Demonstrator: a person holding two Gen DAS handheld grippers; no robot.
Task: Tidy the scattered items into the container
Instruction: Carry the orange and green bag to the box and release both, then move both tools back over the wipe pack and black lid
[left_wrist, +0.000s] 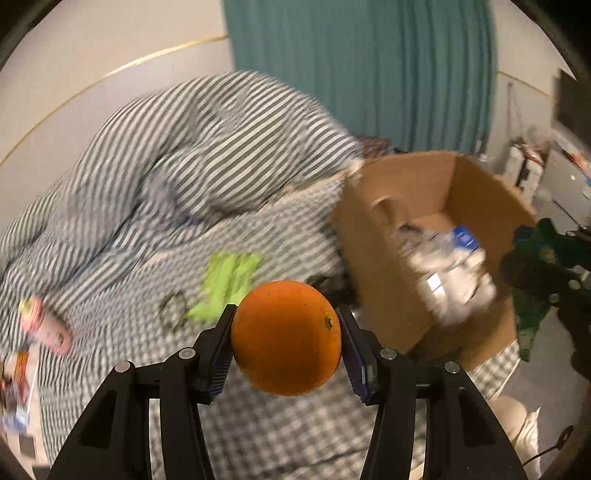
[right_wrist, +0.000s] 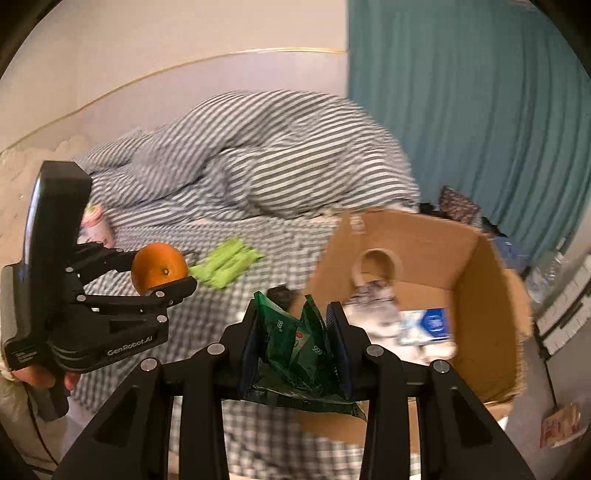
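While both grippers are loaded, neither item is in the open brown cardboard box (right_wrist: 476, 295) yet. Left gripper (left_wrist: 286, 338): jaws spread about the width of the round orange fruit (left_wrist: 286, 338) and pressed on its two sides; fruit held clear of the grey checked bedsheet (left_wrist: 280, 428). Right gripper (right_wrist: 295, 332): jaws partly closed, pinching the crumpled dark green foil packet (right_wrist: 295, 343).

Box sits on the sheet with its mouth tipped toward the cameras; a blue-and-white package (right_wrist: 428, 325) already lies inside. From the left gripper the box lies forward and to the right; from the right gripper, just ahead and slightly right. Judgement: right gripper is nearer the box, packet likely goes in first.

A bright green wrapper (left_wrist: 229, 284) and a pink cylindrical can (left_wrist: 44, 325) lie on the sheet left of the box.
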